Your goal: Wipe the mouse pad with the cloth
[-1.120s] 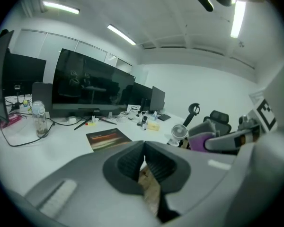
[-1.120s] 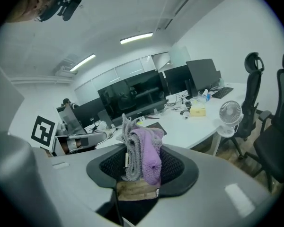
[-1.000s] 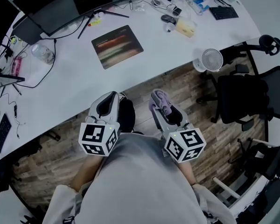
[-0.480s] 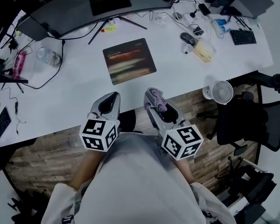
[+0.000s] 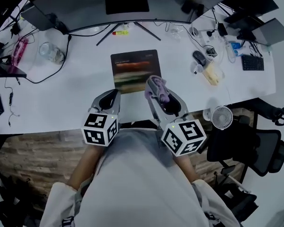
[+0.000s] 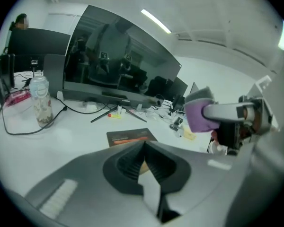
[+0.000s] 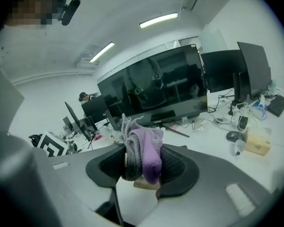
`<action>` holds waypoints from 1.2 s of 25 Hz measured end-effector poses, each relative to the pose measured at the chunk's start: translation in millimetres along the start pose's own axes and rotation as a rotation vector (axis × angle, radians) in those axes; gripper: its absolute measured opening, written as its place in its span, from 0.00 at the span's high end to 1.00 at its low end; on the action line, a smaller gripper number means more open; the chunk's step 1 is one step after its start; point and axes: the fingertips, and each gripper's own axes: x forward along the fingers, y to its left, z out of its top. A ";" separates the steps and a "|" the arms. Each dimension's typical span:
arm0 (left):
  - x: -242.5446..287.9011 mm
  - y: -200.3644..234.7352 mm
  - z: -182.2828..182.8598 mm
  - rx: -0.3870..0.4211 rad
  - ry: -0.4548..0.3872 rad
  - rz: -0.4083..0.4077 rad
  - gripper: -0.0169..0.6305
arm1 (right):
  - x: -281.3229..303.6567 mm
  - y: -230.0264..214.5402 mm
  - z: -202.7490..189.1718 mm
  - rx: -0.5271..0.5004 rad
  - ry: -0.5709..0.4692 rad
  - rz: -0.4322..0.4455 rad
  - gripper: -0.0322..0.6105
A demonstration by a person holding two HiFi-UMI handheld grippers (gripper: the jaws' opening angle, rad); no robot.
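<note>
A dark mouse pad (image 5: 135, 70) with an orange streak lies on the white desk (image 5: 75, 98), in front of the monitor stand; the left gripper view shows the mouse pad (image 6: 131, 136) just past the jaws. My right gripper (image 5: 157, 90) is shut on a purple and grey cloth (image 5: 158, 87) and hovers at the pad's near right corner. In the right gripper view the cloth (image 7: 143, 153) sticks up, bunched between the jaws. My left gripper (image 5: 112, 97) is shut and holds nothing, just short of the pad's near left corner.
A wide curved monitor (image 5: 128, 1) stands behind the pad. A clear jar (image 5: 51, 53) and cables lie at left. A mouse (image 5: 199, 57), a yellow box (image 5: 212, 73), keyboard (image 5: 252, 62) and small items crowd the right. A small fan (image 5: 221, 117) and office chair (image 5: 248, 145) stand off the desk's right front.
Both grippers have come forward from over the wooden floor to above the desk's near edge. The cloth stays gripped in the right one and now reaches the pad's near edge.
</note>
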 end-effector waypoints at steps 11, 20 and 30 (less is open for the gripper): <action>31.0 35.0 -21.0 -0.125 0.067 0.054 0.97 | 70.3 -0.9 25.7 -0.016 0.031 0.122 0.66; 65.3 52.6 -50.7 -0.219 0.132 0.167 0.97 | 132.9 -2.6 21.8 -0.008 0.162 0.218 0.68; 81.7 67.4 -81.2 -0.231 0.180 0.238 0.97 | 181.2 -2.1 -8.7 0.041 0.274 0.274 0.68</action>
